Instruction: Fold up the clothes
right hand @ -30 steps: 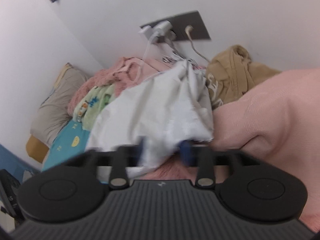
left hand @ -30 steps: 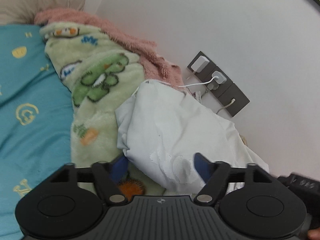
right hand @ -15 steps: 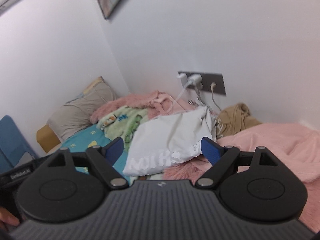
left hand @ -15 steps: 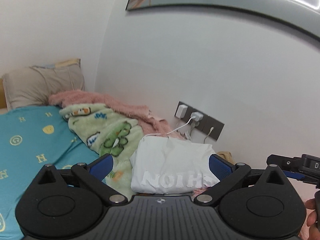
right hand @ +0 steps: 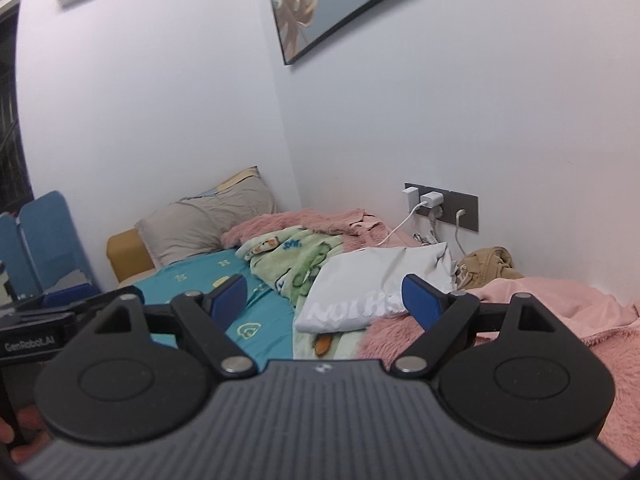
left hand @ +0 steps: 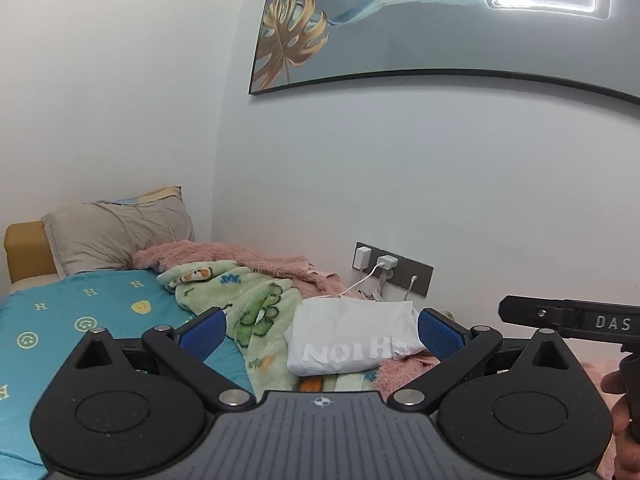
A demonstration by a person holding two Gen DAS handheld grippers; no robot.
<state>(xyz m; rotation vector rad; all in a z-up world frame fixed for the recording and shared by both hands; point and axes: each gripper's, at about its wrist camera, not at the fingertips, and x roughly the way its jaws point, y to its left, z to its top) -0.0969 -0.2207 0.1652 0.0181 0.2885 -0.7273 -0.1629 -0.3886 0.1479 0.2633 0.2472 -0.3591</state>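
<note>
White shirt folded flat, lettering upside-down.

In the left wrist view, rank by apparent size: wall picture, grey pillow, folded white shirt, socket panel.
1. wall picture, by far
2. grey pillow and folded white shirt: they look alike, and the shirt lies nearer the camera, so I won't rank them
3. socket panel

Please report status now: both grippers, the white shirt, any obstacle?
Left gripper open, empty. Right gripper open, empty. White shirt folded on green blanket. Nothing in the way.
</note>
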